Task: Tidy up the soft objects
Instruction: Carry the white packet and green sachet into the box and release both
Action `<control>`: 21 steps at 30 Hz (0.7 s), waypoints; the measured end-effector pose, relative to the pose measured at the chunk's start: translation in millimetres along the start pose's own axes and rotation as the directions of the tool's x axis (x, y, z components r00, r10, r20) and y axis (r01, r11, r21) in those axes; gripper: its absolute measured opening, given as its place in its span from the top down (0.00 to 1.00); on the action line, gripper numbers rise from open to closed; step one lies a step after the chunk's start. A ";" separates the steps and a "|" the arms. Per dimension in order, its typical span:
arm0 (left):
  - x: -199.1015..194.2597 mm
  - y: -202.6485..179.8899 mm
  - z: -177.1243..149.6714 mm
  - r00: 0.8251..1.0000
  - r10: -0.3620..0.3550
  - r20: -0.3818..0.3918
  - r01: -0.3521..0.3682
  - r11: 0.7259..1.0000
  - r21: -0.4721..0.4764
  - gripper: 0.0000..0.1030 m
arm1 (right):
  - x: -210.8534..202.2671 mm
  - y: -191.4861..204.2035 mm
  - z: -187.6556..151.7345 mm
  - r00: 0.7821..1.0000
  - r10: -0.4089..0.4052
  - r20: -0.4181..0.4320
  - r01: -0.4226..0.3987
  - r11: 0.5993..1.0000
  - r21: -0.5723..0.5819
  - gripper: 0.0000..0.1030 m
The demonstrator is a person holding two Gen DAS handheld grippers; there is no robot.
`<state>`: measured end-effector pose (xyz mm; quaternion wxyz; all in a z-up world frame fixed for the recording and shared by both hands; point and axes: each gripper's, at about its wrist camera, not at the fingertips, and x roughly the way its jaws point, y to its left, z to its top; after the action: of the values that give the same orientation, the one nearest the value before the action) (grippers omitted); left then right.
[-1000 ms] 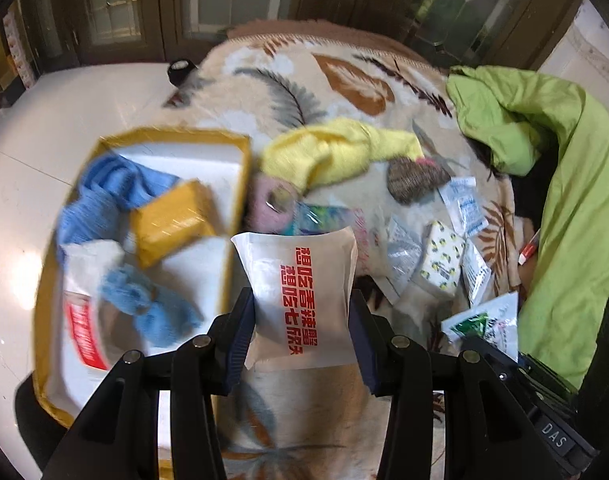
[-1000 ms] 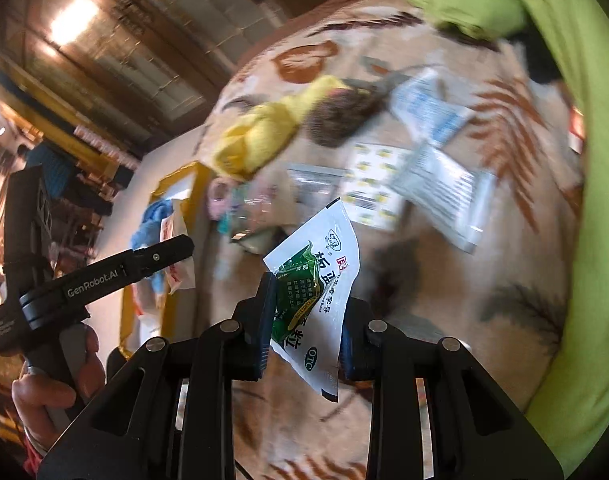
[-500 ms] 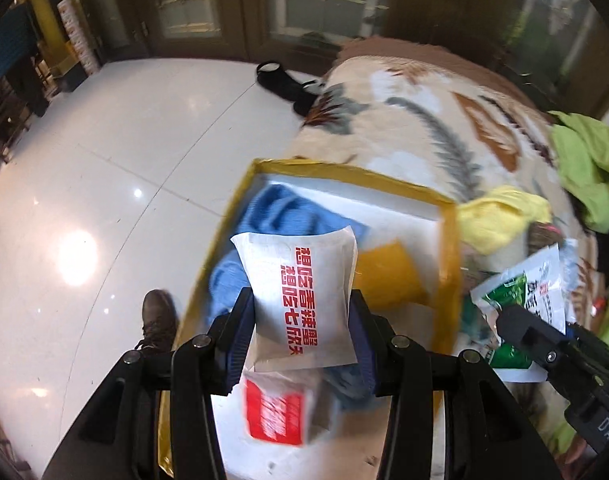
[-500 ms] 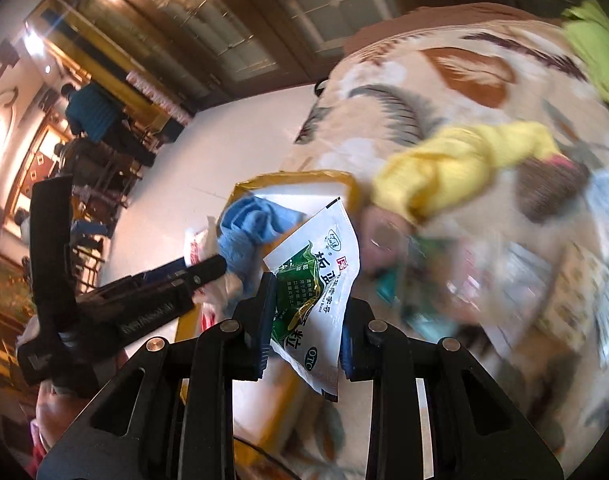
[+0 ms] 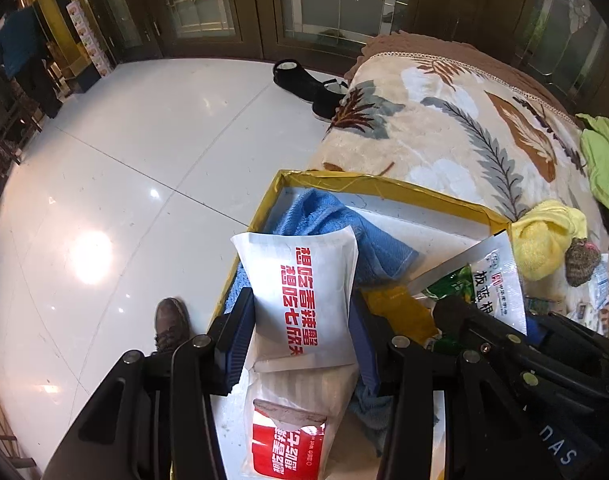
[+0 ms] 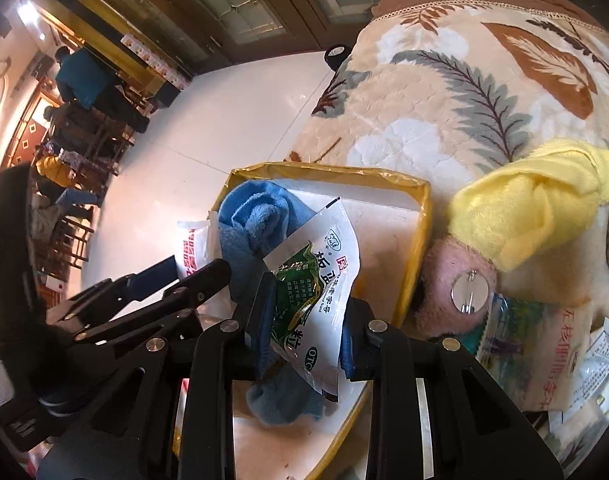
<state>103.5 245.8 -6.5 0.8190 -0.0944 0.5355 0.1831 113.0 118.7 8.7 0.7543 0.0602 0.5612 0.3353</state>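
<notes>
While both grippers hang over the yellow-rimmed box (image 5: 388,186), the left gripper (image 5: 300,316) is clamped on a white pouch with red lettering (image 5: 302,298) and the right gripper (image 6: 304,320) pinches a green-and-white sachet (image 6: 316,280) — each packet held upright between the fingers. Inside the box lie a blue towel (image 6: 252,220), a yellow packet (image 5: 396,312) and a second red-and-white pouch (image 5: 292,432). A yellow plush (image 6: 528,208) and a pink plush (image 6: 456,280) sit on the floral blanket (image 6: 444,80) just beside the box — outside its rim.
</notes>
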 end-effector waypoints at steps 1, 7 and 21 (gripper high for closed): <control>0.5 -0.6 0.1 1.000 -0.001 0.002 0.001 1.000 -0.001 0.55 | 0.3 0.2 0.0 1.000 -0.002 -0.001 0.002 1.000 -0.005 0.74; -2.7 0.8 -2.9 1.000 0.003 0.013 -0.003 1.000 -0.001 0.55 | -0.2 -0.6 -0.4 1.000 -0.010 -0.003 0.010 1.000 -0.004 0.71; -24.5 5.9 -11.8 0.996 -0.084 0.033 0.086 0.994 -0.061 0.37 | -49.3 -14.5 -11.2 0.992 0.061 0.107 -0.069 0.995 0.072 0.48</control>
<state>82.4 242.2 11.3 0.8309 -0.1396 0.5124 0.1660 102.2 76.1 37.6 0.7686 0.1244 0.5308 0.3347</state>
